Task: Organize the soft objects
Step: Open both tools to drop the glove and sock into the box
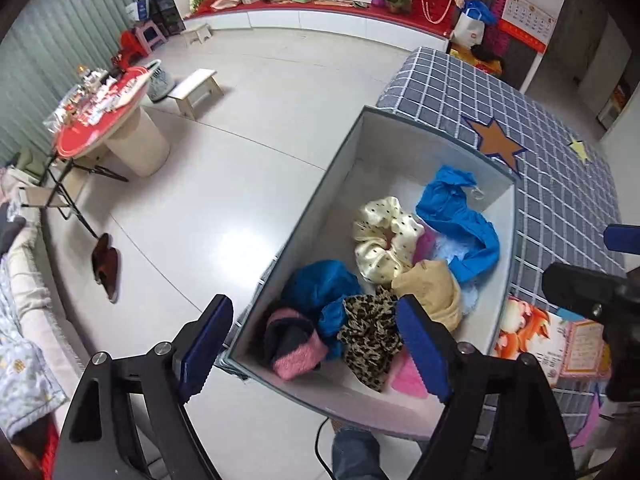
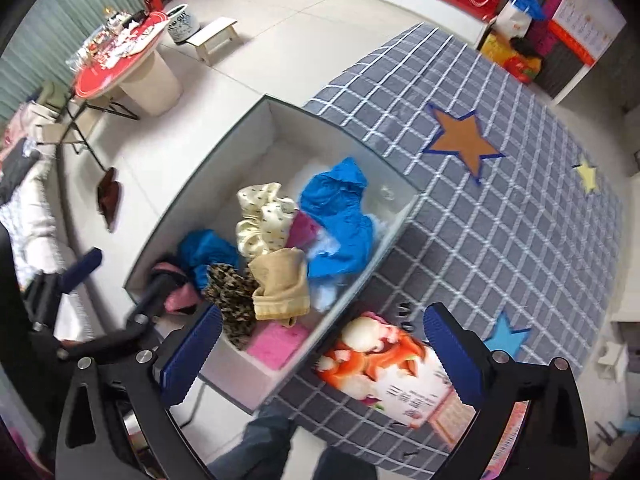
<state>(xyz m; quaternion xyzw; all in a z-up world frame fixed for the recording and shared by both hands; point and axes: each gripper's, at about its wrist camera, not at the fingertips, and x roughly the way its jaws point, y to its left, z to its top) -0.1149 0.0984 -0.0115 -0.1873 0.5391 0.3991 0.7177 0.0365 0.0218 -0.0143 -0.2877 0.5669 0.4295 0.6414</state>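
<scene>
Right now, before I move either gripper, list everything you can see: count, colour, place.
Box: 1, grey with white inside, on the table edge.
Soft items in the box: cream dotted scrunchie, blue cloth, second blue cloth, leopard scrunchie, tan sock, pink-black sock, pink cloth.
Tablecloth: 1, grey checked, with star patches.
Printed card: 1, orange-white, beside the box.
Round table: 1, red top, far left.
Left gripper: open, over the box's near end.
Right gripper: open, over the box edge and card.

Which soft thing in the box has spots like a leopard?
The leopard scrunchie, at the box's near end, between the blue cloth and tan sock. The cream scrunchie only has small dots.
</scene>
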